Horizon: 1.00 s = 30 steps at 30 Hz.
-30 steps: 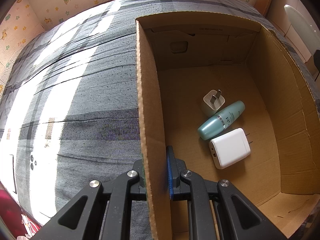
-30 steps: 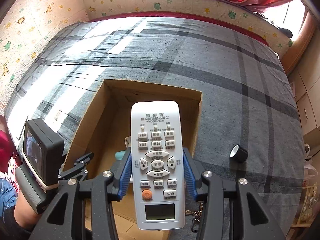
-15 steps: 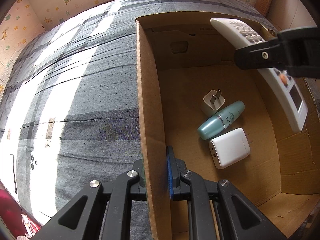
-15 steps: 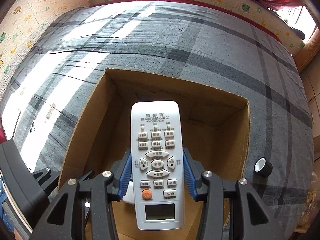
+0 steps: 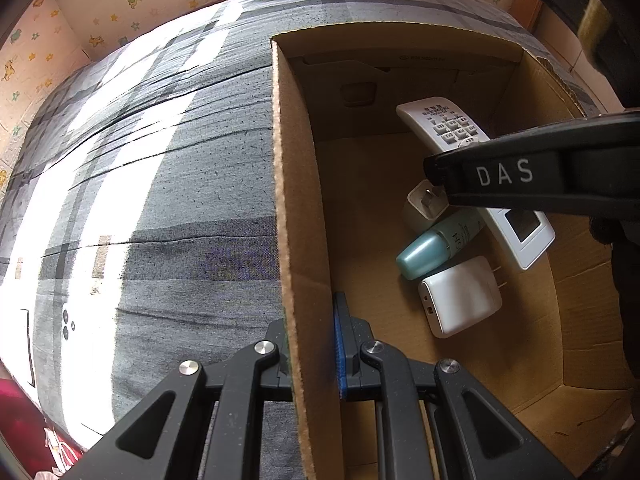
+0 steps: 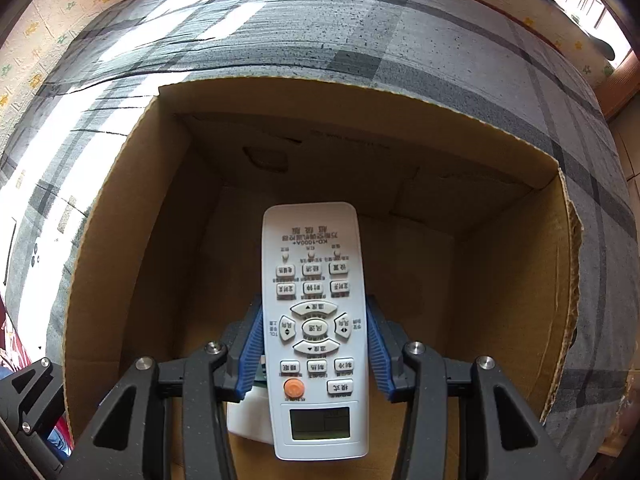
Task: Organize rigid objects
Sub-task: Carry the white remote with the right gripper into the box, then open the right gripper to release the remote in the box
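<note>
While clamped between blue-padded jaws of the right gripper [image 6: 316,344], white remote [image 6: 314,320] hanging inside the cardboard box [image 5: 298,208], printed "KD-1000A+" under a row of Chinese characters, with an orange button and a small grey screen at its near end. Below it on the box floor: teal bottle [image 5: 434,246] with unreadable lettering, small white plug [image 5: 422,210] to its far side, larger white charger [image 5: 460,298] on its near side. Left gripper [image 5: 310,344] with jaws pinched together on the box's left wall, "DAS" in white on the right gripper's black side, box resting on a grey plaid bed [image 5: 168,184].
</note>
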### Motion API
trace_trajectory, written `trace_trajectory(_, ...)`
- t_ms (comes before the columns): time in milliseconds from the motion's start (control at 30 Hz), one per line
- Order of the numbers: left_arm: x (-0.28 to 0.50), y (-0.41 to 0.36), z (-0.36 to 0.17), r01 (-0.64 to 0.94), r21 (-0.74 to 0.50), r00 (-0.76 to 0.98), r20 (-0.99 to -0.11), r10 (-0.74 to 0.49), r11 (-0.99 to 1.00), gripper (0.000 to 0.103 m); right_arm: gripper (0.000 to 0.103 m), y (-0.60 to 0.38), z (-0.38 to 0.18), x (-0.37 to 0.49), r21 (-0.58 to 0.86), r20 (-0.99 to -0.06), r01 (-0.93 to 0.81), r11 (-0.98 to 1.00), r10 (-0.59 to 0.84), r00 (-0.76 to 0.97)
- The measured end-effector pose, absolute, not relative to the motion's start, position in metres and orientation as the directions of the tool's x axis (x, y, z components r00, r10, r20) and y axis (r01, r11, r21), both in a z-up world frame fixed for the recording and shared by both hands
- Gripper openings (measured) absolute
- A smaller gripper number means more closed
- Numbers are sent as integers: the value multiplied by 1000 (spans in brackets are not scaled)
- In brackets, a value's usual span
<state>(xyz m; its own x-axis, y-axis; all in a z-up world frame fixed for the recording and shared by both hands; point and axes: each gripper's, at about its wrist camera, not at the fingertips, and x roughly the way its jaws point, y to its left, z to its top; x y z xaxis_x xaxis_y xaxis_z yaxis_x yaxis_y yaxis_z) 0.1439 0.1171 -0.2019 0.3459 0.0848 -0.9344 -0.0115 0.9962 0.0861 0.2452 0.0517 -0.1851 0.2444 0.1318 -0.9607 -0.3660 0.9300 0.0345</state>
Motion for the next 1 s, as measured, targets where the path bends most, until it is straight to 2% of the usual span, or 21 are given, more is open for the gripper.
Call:
trace_trajectory(567,144,117,-202,-8,94,344,-935,91,996,13,51,46,-193,251,53,-962,-353,934,143,232)
trace_trajectory(600,145,117,-203,-8,94,343,-935,92,995,13,58,45,-191,250,53,-961,-354,934,144,235)
trace_trajectory(633,145,117,-203,-9,94,342,-935,91,996,13,59,44,-190,250,52,-959,-352,935,144,242)
trace_trajectory(1000,145,115,-203,-9,96,340,-936,93,995,13,60,38,-166,243,61,-939,-347,936,172,297)
